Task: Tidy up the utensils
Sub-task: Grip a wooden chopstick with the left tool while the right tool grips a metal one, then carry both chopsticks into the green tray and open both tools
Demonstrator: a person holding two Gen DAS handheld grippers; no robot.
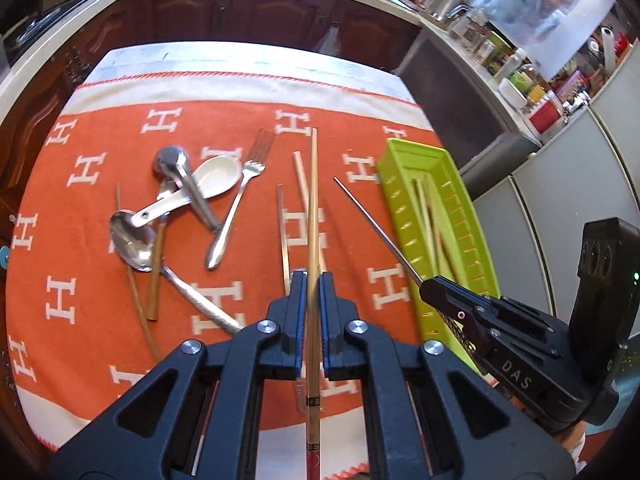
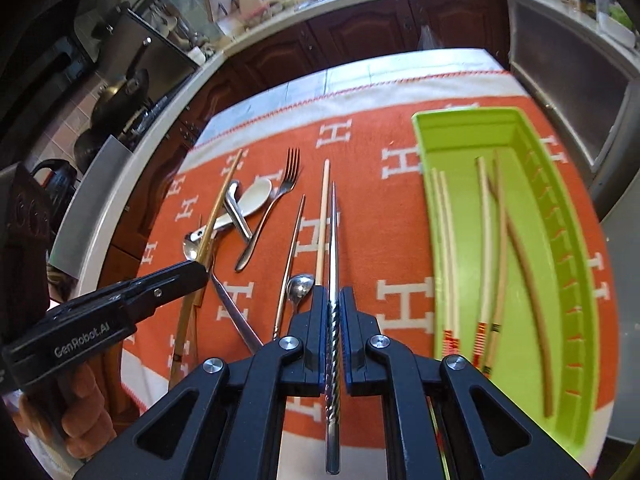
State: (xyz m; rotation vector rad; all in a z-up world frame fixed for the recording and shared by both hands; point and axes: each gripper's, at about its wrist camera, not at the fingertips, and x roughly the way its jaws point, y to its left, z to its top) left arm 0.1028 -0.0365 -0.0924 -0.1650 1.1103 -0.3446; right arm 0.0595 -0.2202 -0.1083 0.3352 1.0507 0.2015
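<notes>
The left gripper point(image 1: 313, 280) is pinching a wooden chopstick point(image 1: 312, 216) tight between its two fingers. The chopstick is pointing straight ahead, away from the gripper, with its long side running along the fingers and its thin tip far out over the orange cloth point(image 1: 100, 280).

The right gripper point(image 2: 333, 294) is squeezing a metal chopstick point(image 2: 333, 264) the same way. It has a twisted handle, and its sharp tip is pointing forward over the cloth.

Both grippers are hanging above the table, side by side, with the right one near the green tray point(image 2: 568, 216). Five chopsticks are lying lengthwise in the tray.

A fork point(image 2: 276, 208), a white spoon point(image 2: 252, 200) and more loose chopsticks are lying on the cloth.
</notes>
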